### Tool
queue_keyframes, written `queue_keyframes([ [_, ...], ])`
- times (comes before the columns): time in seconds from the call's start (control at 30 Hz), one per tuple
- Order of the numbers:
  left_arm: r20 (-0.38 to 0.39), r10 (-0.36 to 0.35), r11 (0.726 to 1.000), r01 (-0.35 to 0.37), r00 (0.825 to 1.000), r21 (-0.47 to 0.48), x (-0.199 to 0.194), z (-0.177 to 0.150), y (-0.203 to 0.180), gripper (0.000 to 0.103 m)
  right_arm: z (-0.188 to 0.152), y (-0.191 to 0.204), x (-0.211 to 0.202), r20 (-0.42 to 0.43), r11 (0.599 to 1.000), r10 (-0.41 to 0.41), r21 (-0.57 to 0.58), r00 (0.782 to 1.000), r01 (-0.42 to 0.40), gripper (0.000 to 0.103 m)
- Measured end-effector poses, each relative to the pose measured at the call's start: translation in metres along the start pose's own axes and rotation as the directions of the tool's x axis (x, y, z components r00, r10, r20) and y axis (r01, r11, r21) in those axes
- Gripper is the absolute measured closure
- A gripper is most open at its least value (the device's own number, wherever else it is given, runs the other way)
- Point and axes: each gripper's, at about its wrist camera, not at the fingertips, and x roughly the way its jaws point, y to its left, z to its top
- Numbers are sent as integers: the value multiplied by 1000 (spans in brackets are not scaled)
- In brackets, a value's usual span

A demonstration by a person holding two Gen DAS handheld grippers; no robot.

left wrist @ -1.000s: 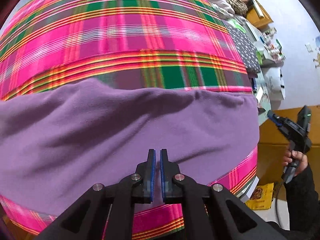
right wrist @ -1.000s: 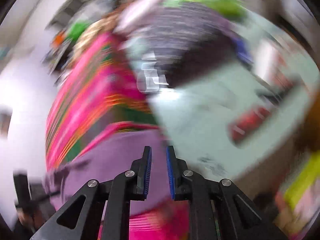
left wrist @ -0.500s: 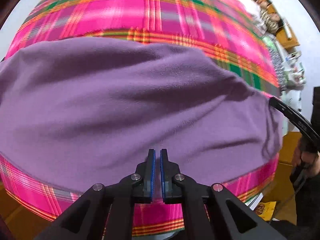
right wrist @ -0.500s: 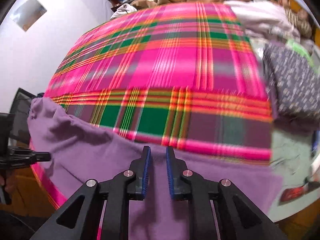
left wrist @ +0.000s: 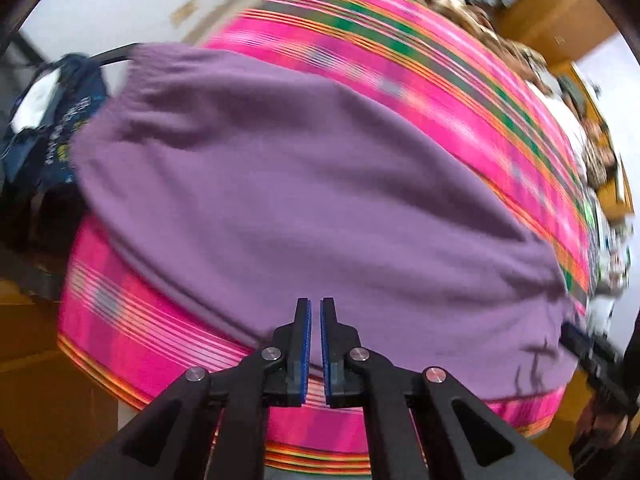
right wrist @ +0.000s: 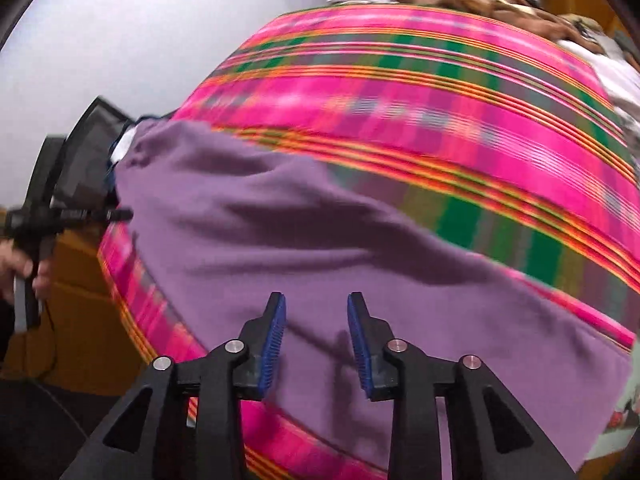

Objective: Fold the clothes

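Two grippers are in my hands above one soft purple fleece garment (left wrist: 304, 184), which lies spread flat across the near part of a bright pink plaid cloth with green and orange stripes (left wrist: 420, 72). That cloth covers the whole surface under it. My left gripper (left wrist: 315, 332) has its blue-padded fingers (left wrist: 305, 344) drawn almost together, only a thin slit between them, and nothing caught in that slit. It hangs over the near edge of the garment, where the purple gives way to the pink plaid border. My right gripper (right wrist: 316, 332) has its fingers spread wide, with bare purple fabric showing in the gap; it holds nothing. Its shadow falls on the fleece just below the tips. In the right wrist view the garment (right wrist: 320, 264) shows several shallow wrinkles running across it, and the plaid cloth (right wrist: 420, 92) rises behind it. At the far left of that view my left hand (right wrist: 20, 268) grips the black handle of its tool. A dark blue bag with a white patch (left wrist: 44, 120) sits beside the far left corner of the garment. Both views are blurred.
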Motion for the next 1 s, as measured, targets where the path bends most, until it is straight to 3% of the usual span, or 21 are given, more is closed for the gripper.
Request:
queue_keyframes([
  [0.13, 52, 15, 999, -12, 999, -49, -13, 26, 53, 96, 2, 37, 14, -28, 1000, -12, -6, 1000, 12, 68],
  [0.17, 69, 20, 998, -17, 997, -55, -17, 34, 66, 92, 5, 46, 18, -32, 1000, -14, -3, 999, 14, 68],
  [0.27, 105, 14, 1000, -15, 994, 1, -26, 61, 84, 80, 17, 74, 33, -46, 1000, -25, -1, 999, 25, 68],
  [0.47, 130, -61, 983, 36, 990, 183, -28, 116, 88, 76, 42, 113, 57, -67, 999, -40, 2, 997, 40, 68],
  [0.6, 78, -101, 961, 77, 992, 266, -3, 148, 79, 76, 50, 124, 65, -74, 998, -58, 28, 996, 60, 68],
  [0.83, -39, -131, 937, 137, 991, 321, 36, 169, 78, 76, 57, 126, 70, -89, 989, -106, 95, 990, 114, 68],
  [0.87, -41, -143, 936, 149, 989, 318, 37, 170, 79, 77, 58, 125, 70, -91, 987, -112, 101, 989, 121, 68],
  [0.97, -46, -156, 941, 162, 987, 299, 32, 173, 86, 103, 64, 124, 71, -97, 984, -124, 113, 987, 135, 68],
  [1.0, -36, -190, 939, 193, 981, 286, 27, 174, 89, 103, 67, 124, 72, -99, 984, -127, 113, 987, 138, 68],
])
